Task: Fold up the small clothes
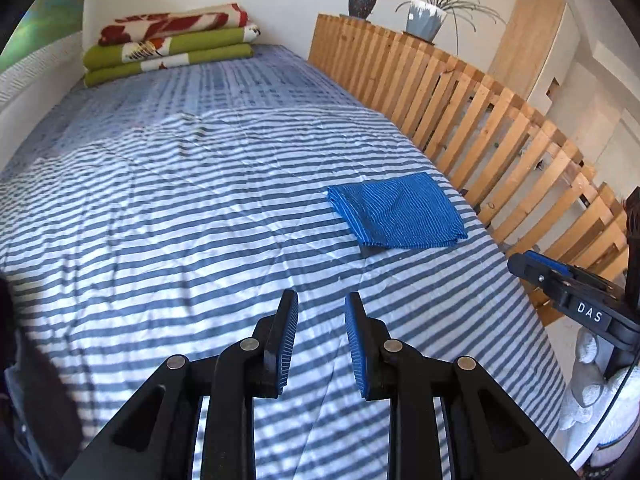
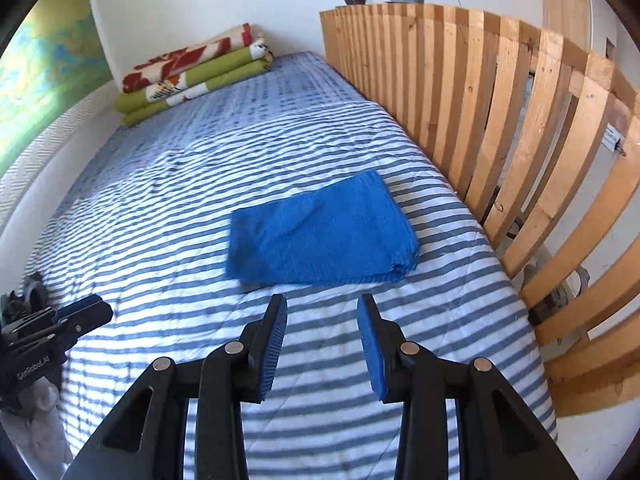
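Right wrist, blue cloth [image 2: 320, 232] beyond claw [image 2: 322, 312]

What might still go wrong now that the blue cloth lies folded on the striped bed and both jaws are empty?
The folded blue cloth lies close to the bed edge beside the wooden slat rail; a nudge could push it off. Its top layer looks loosely creased, so brushing it with the right gripper may undo the fold. The left gripper and the right one are near each other and could collide.

Folded blue cloth [image 2: 320, 232] lying flat on striped bedspread [image 2: 180, 208], near wooden slat rail [image 2: 480, 100]. Right gripper [image 2: 322, 314] hovering just short of it, jaws apart, nothing between. Left gripper [image 2: 76, 312] at left edge; folded blankets [image 2: 196, 72] at far end.
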### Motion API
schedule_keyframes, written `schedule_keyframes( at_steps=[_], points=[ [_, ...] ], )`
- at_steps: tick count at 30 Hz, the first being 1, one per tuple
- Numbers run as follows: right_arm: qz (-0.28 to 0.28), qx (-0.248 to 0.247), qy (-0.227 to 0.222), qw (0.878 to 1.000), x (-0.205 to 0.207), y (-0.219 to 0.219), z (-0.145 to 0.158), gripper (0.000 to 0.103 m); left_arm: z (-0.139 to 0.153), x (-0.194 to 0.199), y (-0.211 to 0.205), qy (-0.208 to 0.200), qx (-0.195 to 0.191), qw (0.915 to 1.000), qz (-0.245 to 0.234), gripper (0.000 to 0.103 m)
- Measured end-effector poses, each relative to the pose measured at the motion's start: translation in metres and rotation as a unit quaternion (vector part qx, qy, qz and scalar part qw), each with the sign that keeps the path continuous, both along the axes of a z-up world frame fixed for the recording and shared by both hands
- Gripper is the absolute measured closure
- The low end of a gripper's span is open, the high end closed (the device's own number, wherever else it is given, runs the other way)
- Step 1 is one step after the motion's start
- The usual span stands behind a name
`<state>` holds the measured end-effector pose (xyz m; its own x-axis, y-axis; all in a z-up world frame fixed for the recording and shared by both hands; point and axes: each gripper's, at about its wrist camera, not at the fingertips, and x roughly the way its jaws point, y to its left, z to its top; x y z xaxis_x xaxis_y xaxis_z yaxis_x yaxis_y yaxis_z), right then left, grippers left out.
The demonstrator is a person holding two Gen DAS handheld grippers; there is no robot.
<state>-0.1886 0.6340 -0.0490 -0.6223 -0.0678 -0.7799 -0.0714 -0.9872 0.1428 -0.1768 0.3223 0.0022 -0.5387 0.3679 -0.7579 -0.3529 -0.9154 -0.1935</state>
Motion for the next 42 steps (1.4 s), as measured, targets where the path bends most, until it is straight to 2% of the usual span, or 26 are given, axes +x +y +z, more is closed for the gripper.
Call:
schedule_keyframes(
  at_steps=[4,6,10,15,17,19,20,22,26,30,32,42],
  points=[
    [0.048,0.022,0.038,0.998,0.066,-0.068,0.04,0.07,0.051,0.082,-0.061,0.049,-0.022,0.9982,0.028,0.077],
    [0.076,0.021,0.051,0.996,0.108,-0.098,0.058,0.069,0.071,0.123,-0.092,0.065,-0.021,0.9968,0.04,0.075],
    [0.119,0.001,0.073,0.99,0.184,-0.15,0.084,0.067,0.097,0.198,-0.144,0.093,-0.027,0.9933,0.063,0.063],
    [0.145,-0.009,0.099,0.984,0.254,-0.201,0.094,0.066,0.108,0.28,-0.198,0.116,-0.028,0.9883,0.094,0.061],
    [0.155,-0.01,0.107,0.982,0.272,-0.216,0.092,0.066,0.108,0.311,-0.214,0.124,-0.03,0.9862,0.105,0.056],
    [0.162,-0.006,0.116,0.98,0.291,-0.23,0.093,0.065,0.106,0.339,-0.226,0.127,-0.027,0.9853,0.111,0.047],
    [0.165,-0.009,0.119,0.979,0.3,-0.234,0.092,0.063,0.104,0.352,-0.23,0.126,-0.025,0.9851,0.114,0.045],
    [0.17,-0.023,0.123,0.978,0.316,-0.24,0.092,0.052,0.099,0.375,-0.237,0.127,-0.024,0.9844,0.12,0.042],
    [0.167,-0.026,0.127,0.977,0.34,-0.249,0.087,0.047,0.085,0.408,-0.233,0.13,-0.03,0.9831,0.126,0.034],
    [0.15,-0.02,0.132,0.98,0.361,-0.251,0.082,0.042,0.073,0.427,-0.222,0.134,-0.035,0.9834,0.117,0.02],
    [0.133,-0.01,0.136,0.982,0.369,-0.251,0.08,0.035,0.066,0.431,-0.219,0.129,-0.031,0.9851,0.109,0.019],
    [0.076,0.063,0.138,0.986,0.385,-0.261,0.064,0.031,0.03,0.42,-0.194,0.098,-0.031,0.9919,0.075,0.017]
  ],
)
